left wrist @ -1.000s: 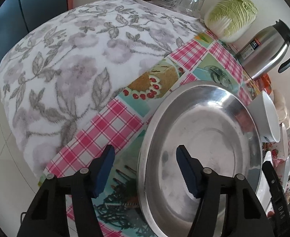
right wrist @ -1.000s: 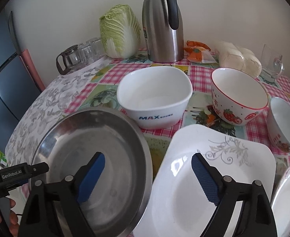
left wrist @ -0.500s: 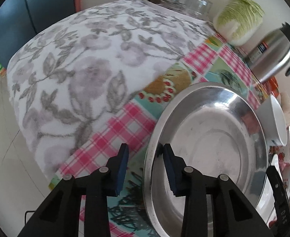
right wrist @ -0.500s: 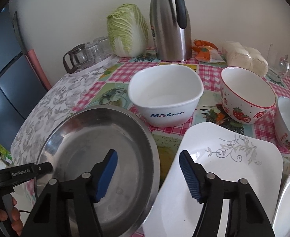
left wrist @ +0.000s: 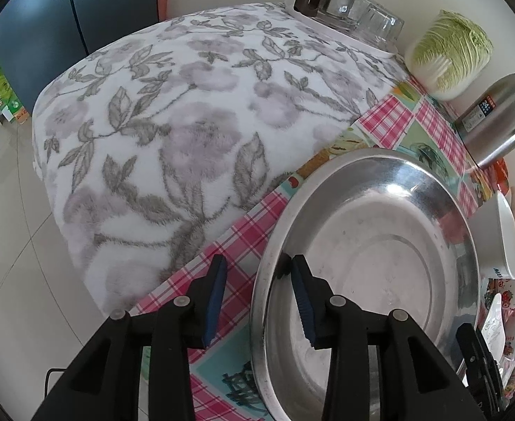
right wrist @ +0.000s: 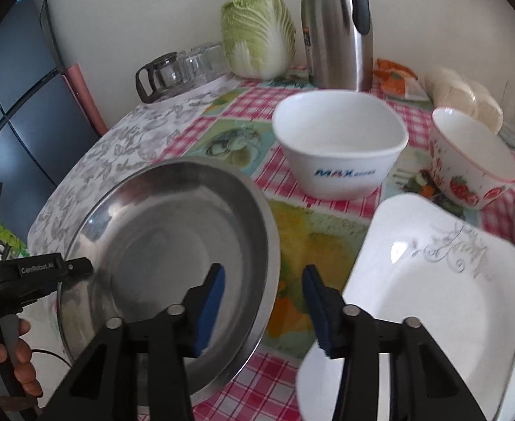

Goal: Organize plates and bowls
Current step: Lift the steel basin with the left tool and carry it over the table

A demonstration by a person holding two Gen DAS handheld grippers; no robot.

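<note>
Grippers both straddle the steel pan [right wrist: 173,245] rim. Left gripper [left wrist: 257,280] jaws sit apart, no pinch. Right gripper [right wrist: 262,291] jaws, just closing, aren't touching yet.

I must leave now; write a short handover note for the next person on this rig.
Left claw: straddles the steel plate's near-left rim, closing lately, pads not yet pressing.
Right claw: straddles the plate's opposite rim, also closing, no grip yet.
White square plate, white square bowl, strawberry bowl stand apart on the table.
Done: nothing stacked.
Left: grip steel plate, then sort everything.
</note>
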